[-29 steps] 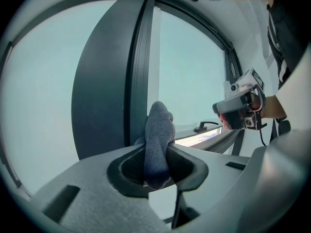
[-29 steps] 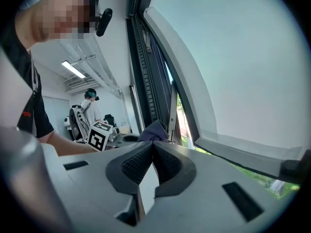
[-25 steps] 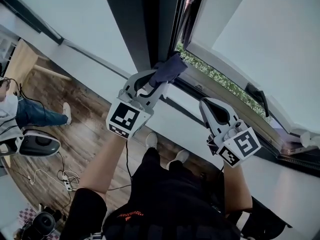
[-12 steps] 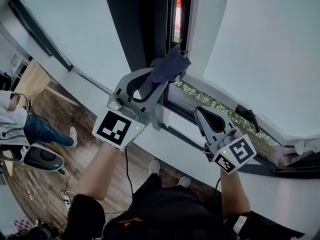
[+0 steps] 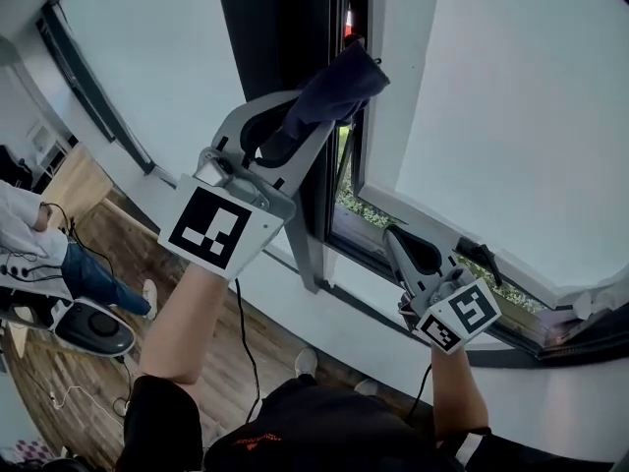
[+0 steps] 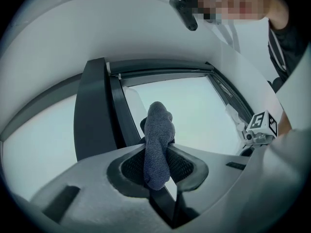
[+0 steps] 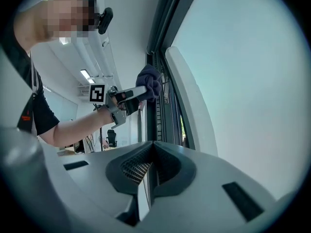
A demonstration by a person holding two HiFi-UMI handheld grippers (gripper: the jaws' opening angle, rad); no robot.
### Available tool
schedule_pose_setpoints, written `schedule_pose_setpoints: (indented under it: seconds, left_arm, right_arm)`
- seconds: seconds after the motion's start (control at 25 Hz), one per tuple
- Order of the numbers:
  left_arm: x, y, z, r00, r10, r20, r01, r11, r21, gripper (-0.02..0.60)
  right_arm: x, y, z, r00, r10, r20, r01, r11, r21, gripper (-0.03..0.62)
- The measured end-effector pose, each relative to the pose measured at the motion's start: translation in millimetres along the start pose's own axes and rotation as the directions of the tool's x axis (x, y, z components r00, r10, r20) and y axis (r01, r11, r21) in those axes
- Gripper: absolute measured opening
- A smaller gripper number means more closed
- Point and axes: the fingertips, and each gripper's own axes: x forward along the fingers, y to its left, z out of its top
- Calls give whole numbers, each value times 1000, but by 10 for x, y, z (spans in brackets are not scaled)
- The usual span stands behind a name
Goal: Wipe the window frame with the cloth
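The dark blue cloth (image 5: 339, 87) is clamped between the jaws of the left gripper (image 5: 295, 141) and held against the dark upright of the window frame (image 5: 280, 28), while the right gripper (image 5: 398, 236) is held lower, jaws closed on nothing.
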Motion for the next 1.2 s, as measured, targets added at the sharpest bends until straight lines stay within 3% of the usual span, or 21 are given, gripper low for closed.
schedule_pose_setpoints:
  seconds: [0.48, 0.88, 1.2]
  left_arm:
    - [109, 198, 303, 999, -1, 40, -3, 995, 100, 104]
    - [134, 173, 91, 1000, -7, -14, 7, 1000, 0, 103]
    - [58, -96, -537, 998, -34, -49, 32, 998, -58, 103]
  right_arm:
    - [-23, 47, 78, 999, -3, 34, 4, 1000, -29, 5]
    - [68, 30, 175, 1000, 4, -3, -4, 1000, -12, 5]
    - [92, 13, -166, 999, 9, -39, -8, 1000, 20, 5]
